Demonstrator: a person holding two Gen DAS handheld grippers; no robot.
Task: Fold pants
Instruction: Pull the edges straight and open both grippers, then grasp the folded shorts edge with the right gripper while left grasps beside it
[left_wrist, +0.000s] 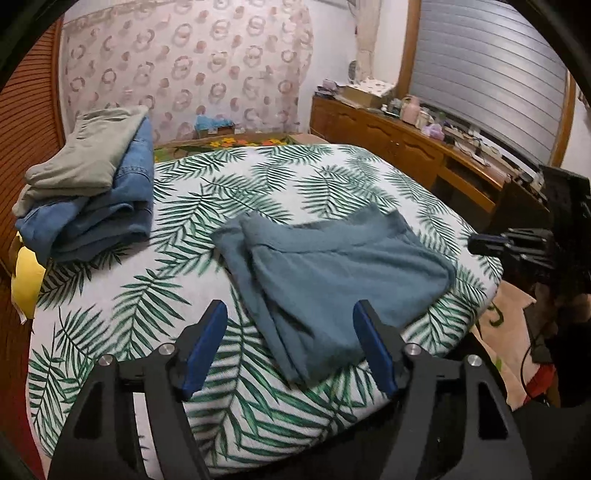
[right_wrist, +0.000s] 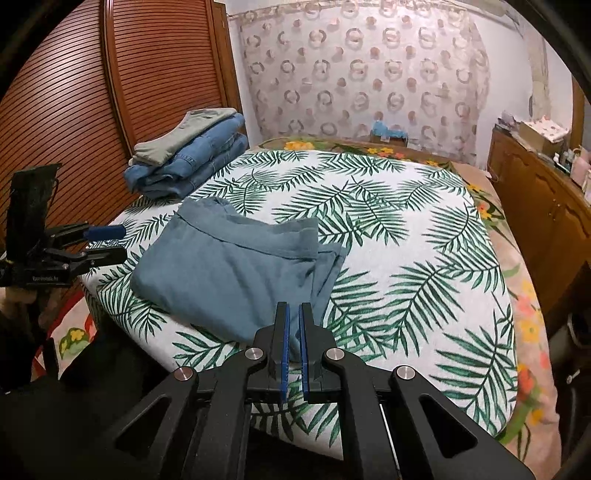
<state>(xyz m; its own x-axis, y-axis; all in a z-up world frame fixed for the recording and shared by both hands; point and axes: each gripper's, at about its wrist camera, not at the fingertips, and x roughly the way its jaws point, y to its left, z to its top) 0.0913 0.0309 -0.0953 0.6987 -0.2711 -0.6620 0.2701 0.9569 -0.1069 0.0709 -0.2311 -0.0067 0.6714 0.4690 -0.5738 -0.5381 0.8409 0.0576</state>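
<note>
Grey-blue pants (left_wrist: 325, 273) lie folded on the leaf-print bed (left_wrist: 184, 302), near its front edge; they also show in the right wrist view (right_wrist: 229, 273). My left gripper (left_wrist: 290, 317) is open, its blue pads wide apart just above the pants' near corner, holding nothing. It shows from the side at the left of the right wrist view (right_wrist: 110, 242). My right gripper (right_wrist: 293, 317) has its pads nearly together at the pants' near corner; cloth shows between the pads. It appears at the right of the left wrist view (left_wrist: 480, 243).
A stack of folded jeans (left_wrist: 99, 214) with a grey-green garment (left_wrist: 85, 155) on top sits at the bed's far left corner. A yellow item (left_wrist: 26, 280) hangs off the left edge. A cluttered wooden dresser (left_wrist: 406, 144) runs along the right. A louvred wooden wardrobe (right_wrist: 74, 110) stands left.
</note>
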